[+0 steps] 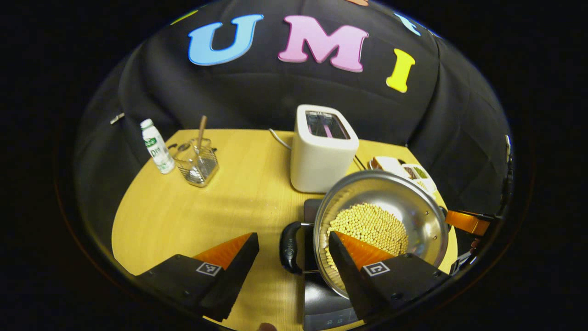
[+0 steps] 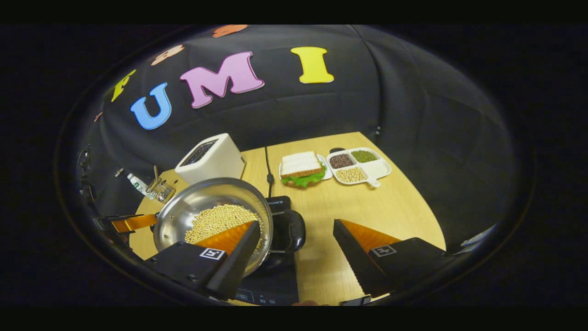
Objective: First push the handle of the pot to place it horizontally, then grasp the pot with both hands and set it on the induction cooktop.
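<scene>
1. In the left gripper view the left gripper (image 1: 294, 239) has its jaws spread wide; the pot's black side handle (image 1: 290, 247) lies in the gap between the 2 fingers, touched by neither, and the right-hand finger overlaps the pot's rim.
2. In the right gripper view the right gripper (image 2: 296, 227) is likewise wide apart, straddling the other black handle (image 2: 289, 231) without pressing on it; its left-hand finger lies over the pot's rim.
3. The left gripper's orange finger shows at the far left edge of the right gripper view, beside the pot.
4. The steel pot (image 1: 404, 197) sits on the black induction cooktop (image 1: 321, 299), near the table (image 1: 183, 211) edge closest to the cameras.
5. The pot carries 2 side handles on opposite sides, so its long axis runs across, from 1 gripper to the other. It holds a heap of pale yellow beans (image 1: 370, 225).
6. Also on the table:
   - 1 white toaster (image 1: 321, 151) just behind the pot
   - 1 small bottle (image 1: 156, 146)
   - 1 glass jar (image 1: 196, 162) holding utensils
   - 1 sandwich (image 2: 301, 169) on a plate
   - 1 divided tray (image 2: 374, 169) with 3 fillings of grains.
</scene>
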